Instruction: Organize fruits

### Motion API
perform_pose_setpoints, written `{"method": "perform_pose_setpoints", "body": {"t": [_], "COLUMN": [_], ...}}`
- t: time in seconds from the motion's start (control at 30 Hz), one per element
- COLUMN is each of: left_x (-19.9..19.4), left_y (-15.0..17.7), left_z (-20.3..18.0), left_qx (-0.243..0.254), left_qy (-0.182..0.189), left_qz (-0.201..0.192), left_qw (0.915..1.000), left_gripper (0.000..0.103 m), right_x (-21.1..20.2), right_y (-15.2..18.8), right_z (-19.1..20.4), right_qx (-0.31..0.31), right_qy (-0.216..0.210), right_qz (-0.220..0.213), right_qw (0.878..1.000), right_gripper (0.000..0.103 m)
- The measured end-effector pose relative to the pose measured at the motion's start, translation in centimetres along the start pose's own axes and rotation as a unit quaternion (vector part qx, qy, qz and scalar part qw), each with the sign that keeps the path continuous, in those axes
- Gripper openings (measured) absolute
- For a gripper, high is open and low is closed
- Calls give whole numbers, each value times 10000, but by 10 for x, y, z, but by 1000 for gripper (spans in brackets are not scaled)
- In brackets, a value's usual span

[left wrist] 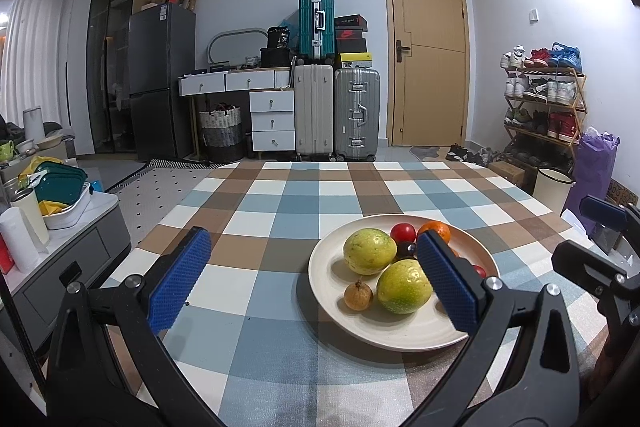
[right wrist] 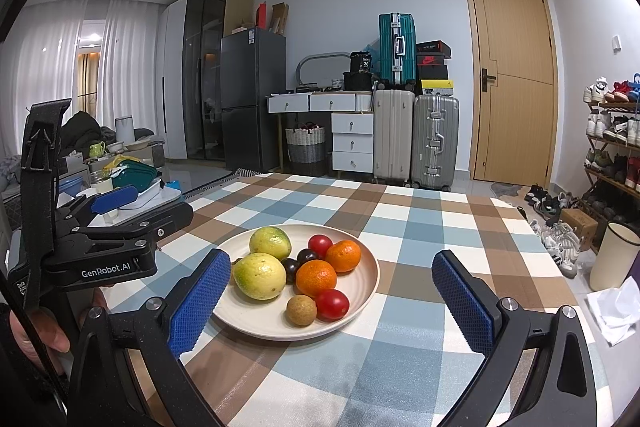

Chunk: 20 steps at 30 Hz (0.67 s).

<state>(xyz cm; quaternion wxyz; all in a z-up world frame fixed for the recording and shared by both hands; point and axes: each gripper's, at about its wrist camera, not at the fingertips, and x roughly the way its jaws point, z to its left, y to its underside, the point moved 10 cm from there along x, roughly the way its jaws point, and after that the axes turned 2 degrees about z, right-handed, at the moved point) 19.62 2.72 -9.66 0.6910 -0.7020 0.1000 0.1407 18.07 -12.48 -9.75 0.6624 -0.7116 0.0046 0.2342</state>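
Observation:
A cream plate [left wrist: 400,329] [right wrist: 256,315] on the checked tablecloth holds the fruit. On it lie two yellow-green fruits [left wrist: 370,251] [right wrist: 259,275], two oranges [right wrist: 316,278], two red tomatoes [right wrist: 332,304], dark plums [right wrist: 308,255] and a small brown round fruit [left wrist: 358,295] [right wrist: 301,310]. My left gripper [left wrist: 314,281] is open and empty, low over the plate's left side, its right finger in front of the oranges. My right gripper [right wrist: 332,301] is open and empty just short of the plate's near edge.
The checked table [left wrist: 280,307] extends to the far edge with bare cloth left of and behind the plate. A grey side cabinet [left wrist: 60,259] with containers stands to the left. A white bin [right wrist: 612,255] and a shoe rack [left wrist: 544,107] are on the right. A hand [right wrist: 36,331] holds the left gripper.

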Motion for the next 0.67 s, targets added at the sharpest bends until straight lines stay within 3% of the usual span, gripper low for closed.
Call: {"method": "perform_pose_setpoints", "body": {"t": [0.67], "left_x": [-1], "left_y": [0], "left_z": [1], "left_qx": [-13], "left_qy": [-12], "left_qz": [-3], "left_qw": [10000], "left_gripper": [103], "right_x": [-2], "right_y": [0], "right_z": [0], "right_qx": [12], "right_qy": [5], "right_qz": [14], "right_qw": [10000], "right_gripper": [103]}}
